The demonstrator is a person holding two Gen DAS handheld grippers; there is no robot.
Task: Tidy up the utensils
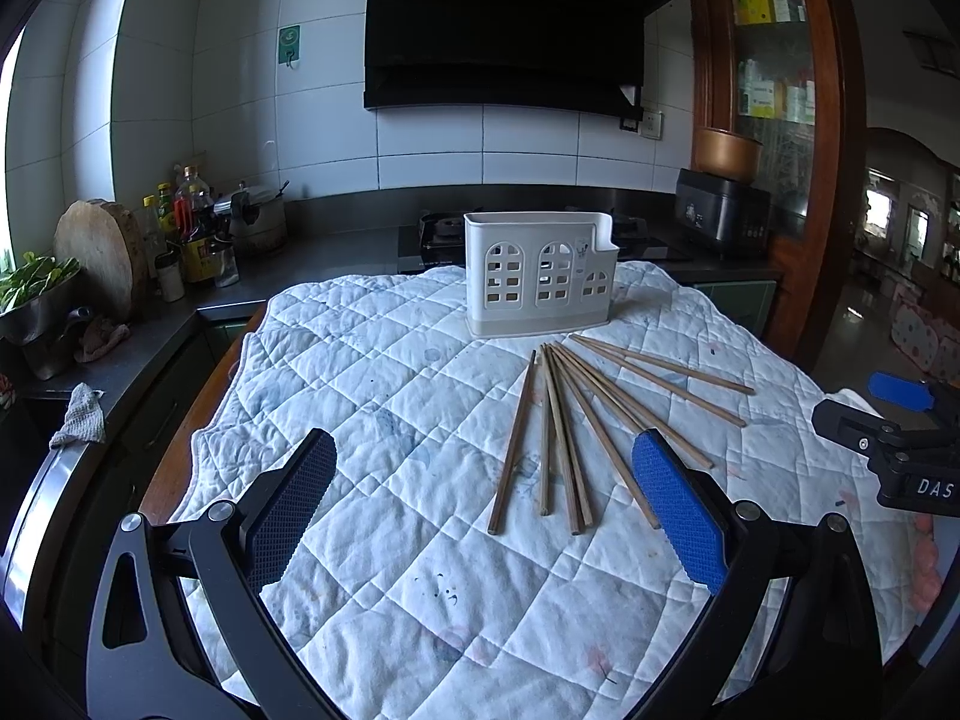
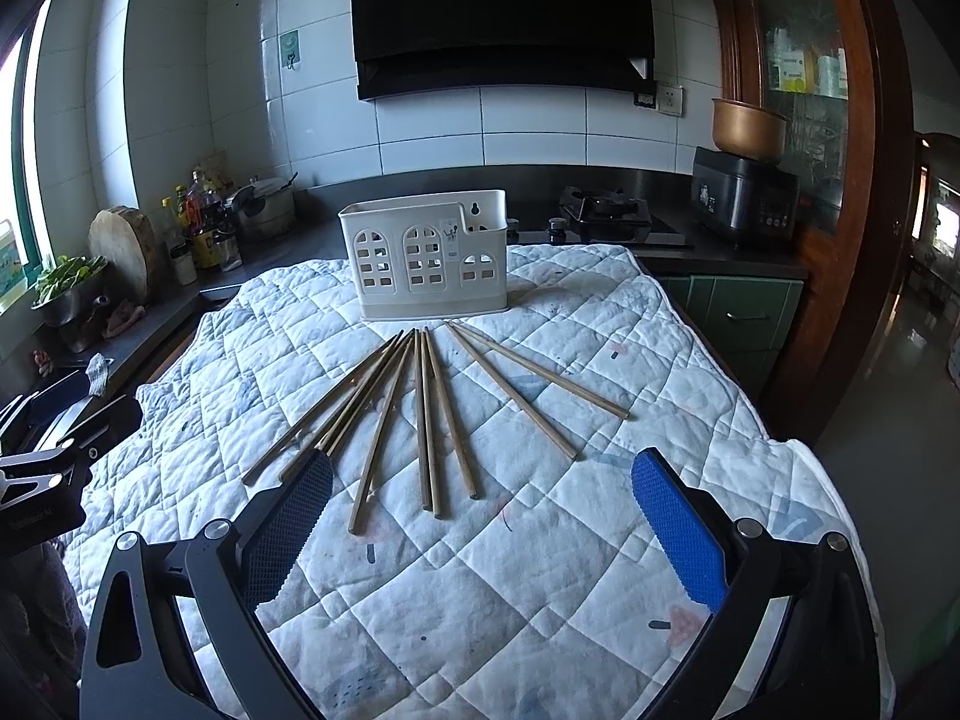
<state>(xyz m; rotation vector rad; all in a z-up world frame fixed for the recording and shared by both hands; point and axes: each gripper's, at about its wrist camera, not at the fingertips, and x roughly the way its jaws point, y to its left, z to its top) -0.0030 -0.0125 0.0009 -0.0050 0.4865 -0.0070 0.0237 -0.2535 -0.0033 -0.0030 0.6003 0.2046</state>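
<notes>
Wooden chopsticks point(image 2: 429, 414) before white holder point(image 2: 427, 255)

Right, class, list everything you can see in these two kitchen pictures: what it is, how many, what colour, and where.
chopsticks: about ten, brown wood, fanned flat on the quilt in front of the holder
utensil holder: one, white, upright at the quilt's far end
quilt: one, white, covering the table
range hood: one, black, on the tiled wall
bottles: several, mixed colours, left counter
chopping block: one, wooden, leaning at left
cooker: one, black, right counter
pot: one, copper-coloured, on the cooker
left tongs: one, blue pads, open, over the quilt
right tongs: one, blue pads, open, over the quilt
</notes>
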